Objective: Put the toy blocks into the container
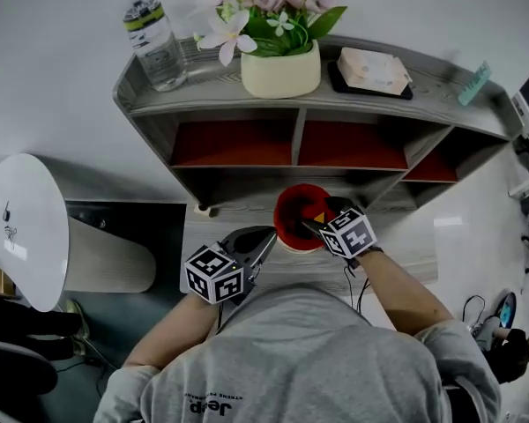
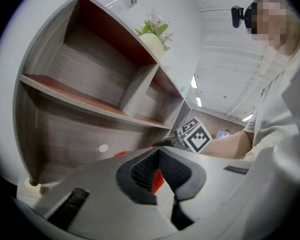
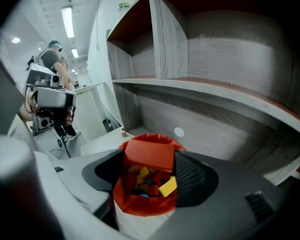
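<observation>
Orange-red block gripped over the red container

The right tongs [image 3: 150, 160] were clenched on an orange-red block [image 3: 147, 153] directly above the red container [image 3: 140, 205]. The container stood on the surface [image 1: 232, 224] beneath the shelf [image 1: 300, 104] and held mixed toy blocks [image 3: 168, 186]. The left tongs [image 2: 158, 155] were pinched together at the tips near the container, a red sliver showing between their pads.
</observation>
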### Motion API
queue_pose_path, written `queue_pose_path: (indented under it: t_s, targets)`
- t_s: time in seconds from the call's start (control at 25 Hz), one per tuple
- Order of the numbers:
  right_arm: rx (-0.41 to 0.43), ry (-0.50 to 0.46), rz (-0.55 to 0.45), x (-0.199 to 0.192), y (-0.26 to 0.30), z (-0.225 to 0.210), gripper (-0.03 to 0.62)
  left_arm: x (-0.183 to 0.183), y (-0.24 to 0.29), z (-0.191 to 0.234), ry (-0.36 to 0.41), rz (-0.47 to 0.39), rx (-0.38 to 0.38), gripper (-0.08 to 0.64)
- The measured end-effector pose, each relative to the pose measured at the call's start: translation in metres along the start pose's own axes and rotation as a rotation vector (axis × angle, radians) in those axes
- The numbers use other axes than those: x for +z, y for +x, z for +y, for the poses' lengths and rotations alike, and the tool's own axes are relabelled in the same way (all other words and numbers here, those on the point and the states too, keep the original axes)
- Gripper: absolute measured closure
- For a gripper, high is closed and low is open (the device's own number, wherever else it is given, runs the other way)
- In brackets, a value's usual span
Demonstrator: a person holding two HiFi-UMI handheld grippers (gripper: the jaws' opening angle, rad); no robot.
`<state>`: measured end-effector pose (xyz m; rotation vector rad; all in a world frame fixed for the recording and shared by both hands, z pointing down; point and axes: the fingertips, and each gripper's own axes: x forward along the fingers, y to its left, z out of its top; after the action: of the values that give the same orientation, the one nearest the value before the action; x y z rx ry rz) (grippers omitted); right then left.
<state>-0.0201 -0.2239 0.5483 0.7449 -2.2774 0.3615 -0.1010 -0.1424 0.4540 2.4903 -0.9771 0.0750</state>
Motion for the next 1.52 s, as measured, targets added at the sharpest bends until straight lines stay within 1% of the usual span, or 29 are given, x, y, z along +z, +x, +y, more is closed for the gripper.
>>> queue_pose_path:
  t_s: [0.08, 0.12, 0.16, 0.28, 0.36, 0.44, 0.52, 0.6, 0.68, 0.76, 0.88, 0.96, 1.12, 1.28, 1.4, 1.48, 1.52]
  targets:
    - [-0.017, 0.009, 0.004, 0.003, 0.004, 0.001, 0.258, 0.001, -0.005, 0.005, -0.002, 0.001, -0.016, 0.548]
    - [-0.018, 0.019, 0.003, 0.006, 0.006, 0.002, 0.227, 0.002, -0.007, 0.006, -0.003, 0.001, -0.023, 0.548]
    - [-0.017, 0.029, 0.001, 0.008, 0.006, 0.003, 0.183, 0.002, -0.008, 0.008, -0.004, 0.0, -0.029, 0.548]
    - [-0.025, 0.032, -0.01, 0.018, 0.003, 0.007, 0.183, 0.004, -0.014, 0.013, -0.009, -0.004, -0.042, 0.548]
    - [-0.014, 0.021, -0.021, 0.025, 0.001, 0.015, 0.183, 0.004, -0.019, 0.017, -0.012, -0.009, -0.043, 0.548]
    - [0.043, 0.002, -0.049, 0.037, -0.002, 0.034, 0.184, 0.004, -0.027, 0.023, -0.019, -0.016, -0.033, 0.548]
    - [0.147, -0.043, -0.084, 0.051, -0.002, 0.07, 0.19, 0.003, -0.039, 0.033, -0.032, -0.025, -0.009, 0.548]
    - [0.259, -0.131, -0.096, 0.059, 0.005, 0.114, 0.219, -0.001, -0.054, 0.047, -0.051, -0.038, 0.032, 0.548]
    - [0.343, -0.237, -0.07, 0.056, 0.022, 0.154, 0.247, -0.008, -0.073, 0.063, -0.078, -0.052, 0.084, 0.548]
    - [0.393, -0.315, -0.021, 0.045, 0.05, 0.183, 0.256, -0.018, -0.094, 0.079, -0.101, -0.062, 0.144, 0.548]
    - [0.436, -0.372, 0.057, 0.019, 0.102, 0.213, 0.276, -0.04, -0.132, 0.1, -0.138, -0.065, 0.239, 0.548]
    - [0.462, -0.406, 0.112, 0.001, 0.135, 0.234, 0.282, -0.059, -0.16, 0.109, -0.175, -0.064, 0.305, 0.548]
    - [0.475, -0.49, 0.228, -0.04, 0.192, 0.266, 0.291, -0.098, -0.211, 0.118, -0.248, -0.058, 0.416, 0.548]
    - [0.427, -0.593, 0.342, -0.081, 0.233, 0.273, 0.297, -0.126, -0.238, 0.119, -0.306, -0.051, 0.465, 0.548]
    - [0.396, -0.602, 0.385, -0.098, 0.247, 0.272, 0.333, -0.142, -0.249, 0.115, -0.342, -0.043, 0.481, 0.548]
    - [0.393, -0.596, 0.388, -0.103, 0.252, 0.274, 0.36, -0.149, -0.252, 0.113, -0.357, -0.034, 0.483, 0.548]
    - [0.395, -0.592, 0.384, -0.104, 0.253, 0.275, 0.383, -0.151, -0.252, 0.112, -0.359, -0.03, 0.481, 0.548]
